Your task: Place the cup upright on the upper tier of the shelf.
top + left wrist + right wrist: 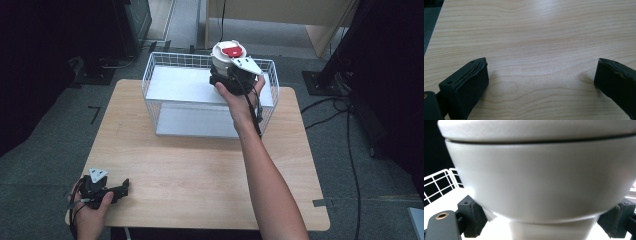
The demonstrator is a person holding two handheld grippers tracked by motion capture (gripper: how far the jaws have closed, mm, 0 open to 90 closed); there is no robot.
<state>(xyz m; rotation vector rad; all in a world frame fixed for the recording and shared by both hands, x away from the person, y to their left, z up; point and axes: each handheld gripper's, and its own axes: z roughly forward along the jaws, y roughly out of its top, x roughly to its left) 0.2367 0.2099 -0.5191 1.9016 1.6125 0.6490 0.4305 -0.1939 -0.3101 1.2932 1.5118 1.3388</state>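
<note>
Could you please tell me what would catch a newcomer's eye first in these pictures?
First, the white lidded pot with a red patch on top, gripped by the right tool above the far right part of the white wire basket. Next, the left tool, resting open at the near left corner of the wooden table.
</note>
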